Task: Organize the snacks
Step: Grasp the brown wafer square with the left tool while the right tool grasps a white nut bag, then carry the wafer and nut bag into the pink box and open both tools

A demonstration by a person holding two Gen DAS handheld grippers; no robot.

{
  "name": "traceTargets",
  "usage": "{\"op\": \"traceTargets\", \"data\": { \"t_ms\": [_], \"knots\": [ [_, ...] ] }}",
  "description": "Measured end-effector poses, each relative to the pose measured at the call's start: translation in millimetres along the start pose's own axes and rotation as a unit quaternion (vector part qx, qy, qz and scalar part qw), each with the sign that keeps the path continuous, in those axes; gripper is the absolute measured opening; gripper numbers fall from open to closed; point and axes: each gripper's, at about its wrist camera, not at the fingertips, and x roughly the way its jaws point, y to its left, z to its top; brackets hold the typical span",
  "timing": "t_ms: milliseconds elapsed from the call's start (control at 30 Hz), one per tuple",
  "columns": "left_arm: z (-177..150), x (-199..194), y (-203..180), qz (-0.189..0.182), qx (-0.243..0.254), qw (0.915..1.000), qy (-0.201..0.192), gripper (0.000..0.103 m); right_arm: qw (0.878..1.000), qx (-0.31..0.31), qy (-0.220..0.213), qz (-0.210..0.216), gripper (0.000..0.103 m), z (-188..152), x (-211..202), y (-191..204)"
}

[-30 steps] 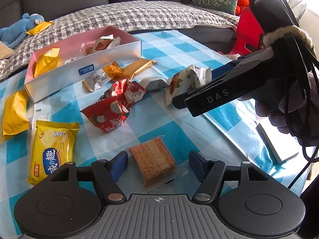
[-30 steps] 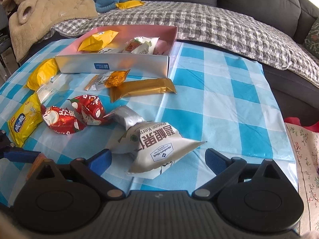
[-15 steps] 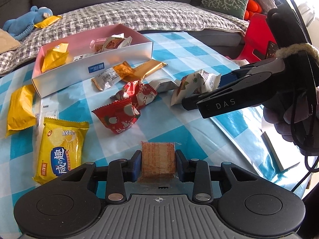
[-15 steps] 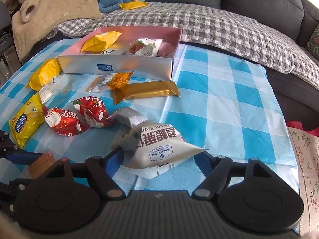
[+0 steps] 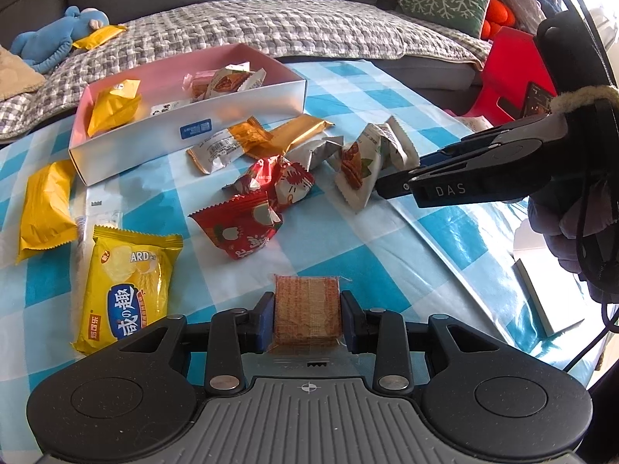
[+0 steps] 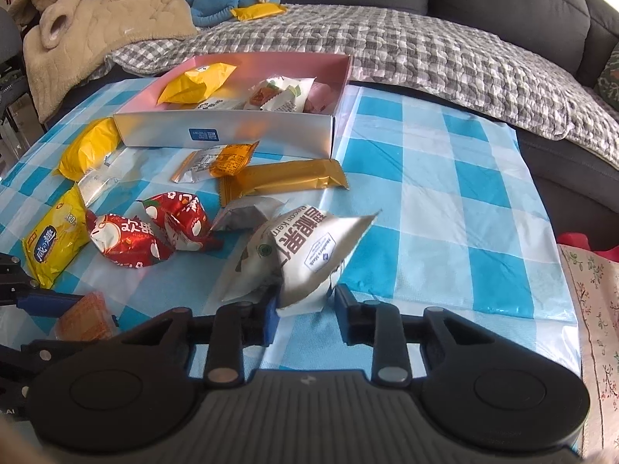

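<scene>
Where both stood open a second ago, left gripper [image 5: 307, 315] now clamped on wafer pack [image 5: 307, 309], right gripper [image 6: 303, 307] on pecan packet [image 6: 309, 255].

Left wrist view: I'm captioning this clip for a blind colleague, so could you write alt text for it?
The left gripper is shut on a clear-wrapped wafer biscuit over a blue checked tablecloth. Farther right, the right gripper pinches a white pecan packet. Loose snacks lie before a pink box already holding several packets.
</scene>
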Motion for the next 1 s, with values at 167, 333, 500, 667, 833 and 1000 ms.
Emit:
{"op": "traceTargets", "data": {
  "t_ms": [167, 333, 500, 667, 833, 1000],
  "knots": [
    [1, 0, 2, 0.002, -0.004, 1.0000, -0.001, 0.032, 1.000, 0.005, -0.003, 0.006, 0.018, 1, -2, -2],
    [2, -1, 2, 0.004, -0.006, 1.0000, -0.003, 0.032, 1.000, 0.017, 0.000, 0.017, 0.014, 1, -3, -3],
    [5, -4, 3, 0.002, -0.008, 0.9999, -0.009, 0.032, 0.999, 0.041, -0.006, 0.027, 0.008, 4, -10, -6],
    [6, -6, 4, -0.003, -0.010, 0.9999, -0.009, 0.032, 0.998, 0.051, 0.003, 0.042, 0.014, 4, -14, -7],
    [7, -6, 3, -0.006, -0.008, 0.9999, -0.009, 0.032, 0.998, 0.056, 0.005, 0.029, 0.064, 6, -19, -7],
    [8, -6, 3, -0.009, -0.008, 0.9999, -0.009, 0.032, 0.997, 0.057, 0.014, 0.055, 0.077, 14, -18, -2]
  ]
}}
